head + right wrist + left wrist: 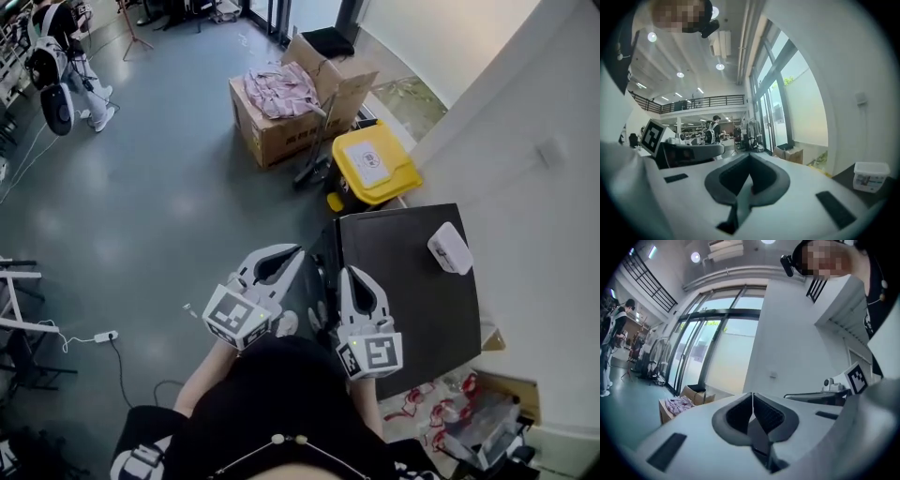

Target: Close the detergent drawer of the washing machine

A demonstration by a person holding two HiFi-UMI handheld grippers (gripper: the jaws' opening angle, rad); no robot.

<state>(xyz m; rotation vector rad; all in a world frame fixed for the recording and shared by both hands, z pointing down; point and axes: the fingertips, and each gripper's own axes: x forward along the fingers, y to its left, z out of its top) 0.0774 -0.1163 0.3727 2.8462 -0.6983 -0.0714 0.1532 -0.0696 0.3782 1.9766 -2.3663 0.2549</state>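
while i'm looking down at the rig, the left gripper (289, 255) and the right gripper (349, 275) sit side by side, each with its jaws pressed together and nothing between them. the washing machine (403, 291) shows only its dark top, just beside the right gripper at about 3 o'clock, with a white tub (450, 247) on it toward 2 o'clock, and the detergent drawer itself is hidden from this angle. a cardboard box (272, 136) with clothes in it is off at 12 o'clock.
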